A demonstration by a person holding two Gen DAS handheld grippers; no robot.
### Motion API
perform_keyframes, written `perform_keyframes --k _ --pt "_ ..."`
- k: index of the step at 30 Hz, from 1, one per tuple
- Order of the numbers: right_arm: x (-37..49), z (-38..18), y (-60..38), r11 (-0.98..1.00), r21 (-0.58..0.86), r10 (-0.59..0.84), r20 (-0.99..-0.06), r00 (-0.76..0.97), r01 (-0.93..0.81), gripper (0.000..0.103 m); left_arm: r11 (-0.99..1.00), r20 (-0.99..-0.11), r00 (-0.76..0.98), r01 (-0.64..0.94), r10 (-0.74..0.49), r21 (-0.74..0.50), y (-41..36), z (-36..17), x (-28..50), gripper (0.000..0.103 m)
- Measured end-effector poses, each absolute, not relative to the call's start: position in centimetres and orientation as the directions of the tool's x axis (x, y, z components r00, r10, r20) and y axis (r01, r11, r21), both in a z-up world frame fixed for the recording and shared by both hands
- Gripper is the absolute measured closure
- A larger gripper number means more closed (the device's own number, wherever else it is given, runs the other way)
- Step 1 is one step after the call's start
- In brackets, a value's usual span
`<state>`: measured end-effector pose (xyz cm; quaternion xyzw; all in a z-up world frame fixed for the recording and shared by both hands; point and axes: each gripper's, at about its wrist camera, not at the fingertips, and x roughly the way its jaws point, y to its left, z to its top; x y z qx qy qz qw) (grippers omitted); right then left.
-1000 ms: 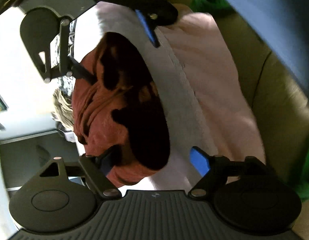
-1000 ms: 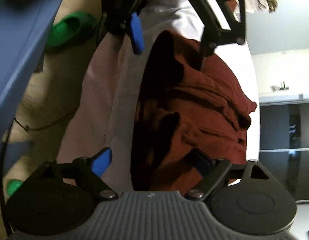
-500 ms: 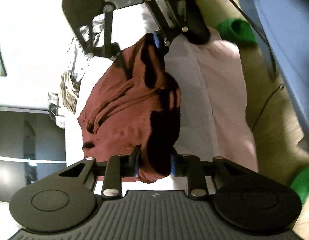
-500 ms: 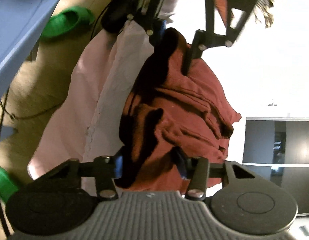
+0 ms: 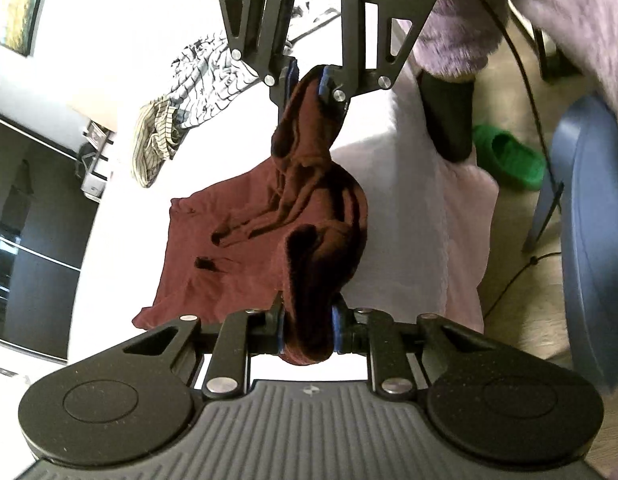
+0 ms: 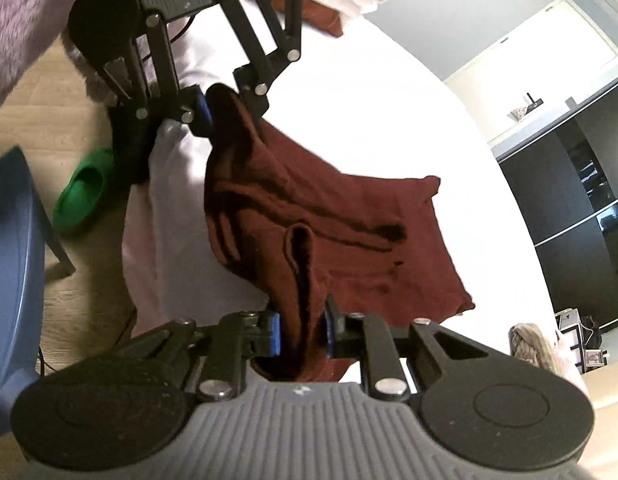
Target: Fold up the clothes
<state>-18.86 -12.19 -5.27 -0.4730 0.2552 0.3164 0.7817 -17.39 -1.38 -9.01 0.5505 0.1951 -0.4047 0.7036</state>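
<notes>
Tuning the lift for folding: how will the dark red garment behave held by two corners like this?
Likely floppy: the dark red garment sags and bunches between left gripper and right gripper. Probably light, since both hold bunched cloth. Its far edge still trails on the white bed.

A dark maroon garment (image 5: 245, 248) hangs bunched by one edge, lifted at two points, its lower part still spread flat on the white bed (image 5: 121, 92).

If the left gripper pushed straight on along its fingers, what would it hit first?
The maroon garment the left gripper is already clamped on; its bunched fold fills the line ahead. Past that, probably the right gripper facing it, though depth is unclear.
</notes>
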Motion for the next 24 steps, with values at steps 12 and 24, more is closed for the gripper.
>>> perform_keyframes --k 12,24 --pt "-9.9 2.1 -14.7 0.435 -0.503 0.312 -0.694 0.649 -0.747 0.082 0.376 -0.776 0.473 0.867 -0.417 0.327 -0.6 0.0 -4.0 0.086" --pt "9.1 0.7 -17.6 0.660 -0.249 0.334 -0.748 0.574 -0.709 0.083 0.594 -0.814 0.414 0.797 -0.406 0.109 -0.9 -1.1 14.8 0.086"
